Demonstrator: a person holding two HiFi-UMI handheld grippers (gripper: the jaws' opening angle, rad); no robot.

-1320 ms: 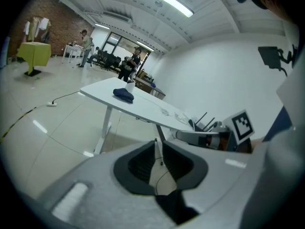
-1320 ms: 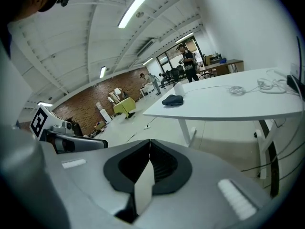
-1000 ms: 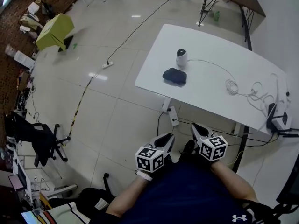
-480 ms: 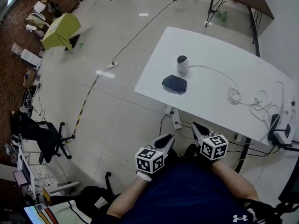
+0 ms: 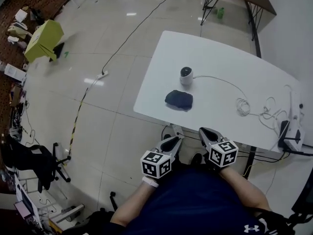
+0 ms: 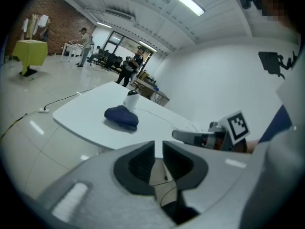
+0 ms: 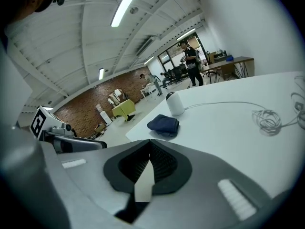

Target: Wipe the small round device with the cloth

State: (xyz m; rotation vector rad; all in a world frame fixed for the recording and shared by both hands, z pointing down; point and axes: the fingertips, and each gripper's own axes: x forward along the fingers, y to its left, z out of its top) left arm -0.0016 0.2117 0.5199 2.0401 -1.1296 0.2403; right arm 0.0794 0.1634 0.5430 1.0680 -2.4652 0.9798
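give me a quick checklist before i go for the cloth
1. cloth lying free on the table: ok
2. small round device upright behind the cloth: ok
3. left gripper empty: ok
4. right gripper empty: ok
5. jaws open for a grasp: not ok, both shut
6. grippers over the table: not ok, both short of its near edge

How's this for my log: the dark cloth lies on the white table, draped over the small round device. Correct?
Not draped: the head view shows the dark cloth lying on the white table beside the small round device, which stands uncovered.
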